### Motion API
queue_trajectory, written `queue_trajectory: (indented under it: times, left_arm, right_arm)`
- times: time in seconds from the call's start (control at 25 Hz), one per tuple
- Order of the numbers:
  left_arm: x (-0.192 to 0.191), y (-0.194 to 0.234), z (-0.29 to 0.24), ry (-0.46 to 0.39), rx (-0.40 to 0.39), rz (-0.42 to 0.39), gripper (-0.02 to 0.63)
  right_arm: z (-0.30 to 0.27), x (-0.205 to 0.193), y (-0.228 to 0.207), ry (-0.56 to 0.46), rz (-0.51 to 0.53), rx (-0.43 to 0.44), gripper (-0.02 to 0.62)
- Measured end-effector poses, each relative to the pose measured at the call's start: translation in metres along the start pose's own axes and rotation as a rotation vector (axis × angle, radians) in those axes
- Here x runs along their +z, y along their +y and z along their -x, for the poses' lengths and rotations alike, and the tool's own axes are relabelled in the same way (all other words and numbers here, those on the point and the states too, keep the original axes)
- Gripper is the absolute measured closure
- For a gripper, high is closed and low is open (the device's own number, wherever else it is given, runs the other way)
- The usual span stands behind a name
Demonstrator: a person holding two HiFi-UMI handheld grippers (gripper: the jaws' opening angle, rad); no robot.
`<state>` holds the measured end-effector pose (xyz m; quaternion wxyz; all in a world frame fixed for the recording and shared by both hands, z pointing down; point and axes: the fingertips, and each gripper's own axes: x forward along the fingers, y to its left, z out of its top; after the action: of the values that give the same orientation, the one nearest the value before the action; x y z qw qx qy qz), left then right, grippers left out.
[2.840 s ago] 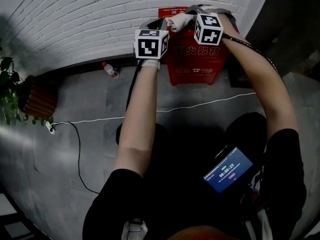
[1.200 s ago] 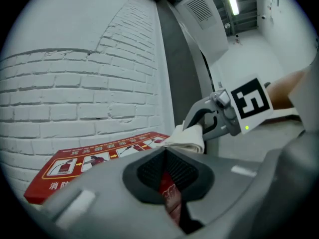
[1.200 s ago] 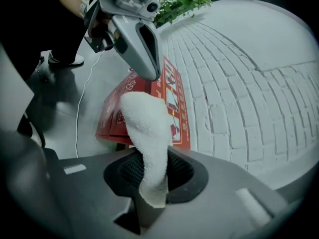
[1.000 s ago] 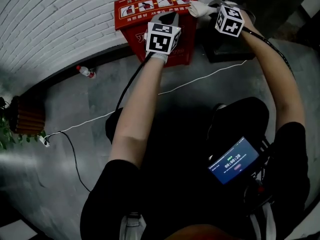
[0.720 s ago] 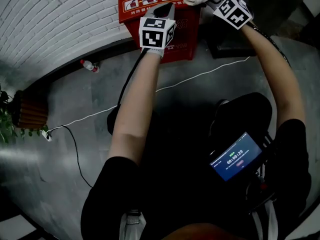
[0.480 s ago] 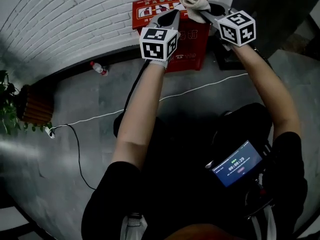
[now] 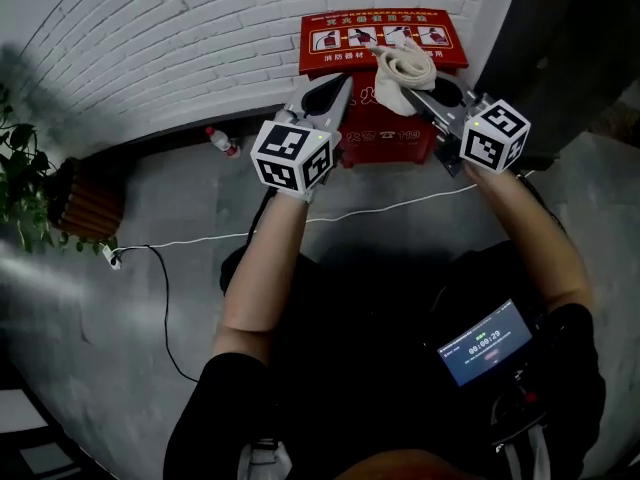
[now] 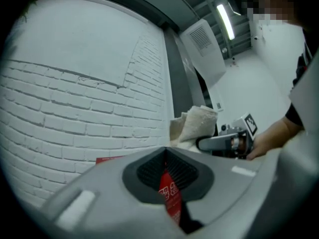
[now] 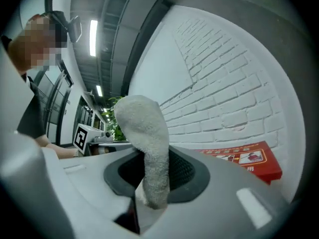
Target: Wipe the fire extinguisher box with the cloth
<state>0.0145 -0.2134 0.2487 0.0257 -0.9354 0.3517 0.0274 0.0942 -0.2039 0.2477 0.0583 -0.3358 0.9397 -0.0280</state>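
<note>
A red fire extinguisher box stands on the floor against the white brick wall; its lid also shows in the right gripper view. My right gripper is shut on a folded off-white cloth, held in the air in front of the box; the cloth sticks up between the jaws. My left gripper is shut with nothing in it, in front of the box's left side. In the left gripper view the cloth and right gripper appear to the right.
A plastic bottle lies by the wall left of the box. A white cable runs across the grey floor. A potted plant stands at the far left. A dark panel rises right of the box.
Both grippers have pulled back from the box's top towards me. The cloth has left the lid and now hangs in the air in the right gripper.
</note>
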Motion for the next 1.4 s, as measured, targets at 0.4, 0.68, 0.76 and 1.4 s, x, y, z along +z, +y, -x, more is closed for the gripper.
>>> queue_trajectory:
  times: [0.4,0.68,0.76,1.4]
  left_arm:
    - [-0.023,0.001,0.018,-0.005,-0.073,0.034,0.606]
    - [-0.037,0.001,0.008,-0.005,-0.085,0.022,0.606]
    - [-0.039,0.001,0.004,-0.002,-0.087,0.02,0.606]
    - [-0.05,-0.006,-0.006,0.021,-0.117,0.027,0.606]
  right_arm:
    - [0.001,-0.015,0.028,0.055,0.04,0.077,0.503]
    - [-0.009,-0.044,0.022,0.069,0.099,0.028,0.503]
    - [-0.009,-0.05,0.02,0.077,0.09,0.026,0.503]
    - [-0.008,-0.051,0.016,0.077,0.078,0.04,0.503]
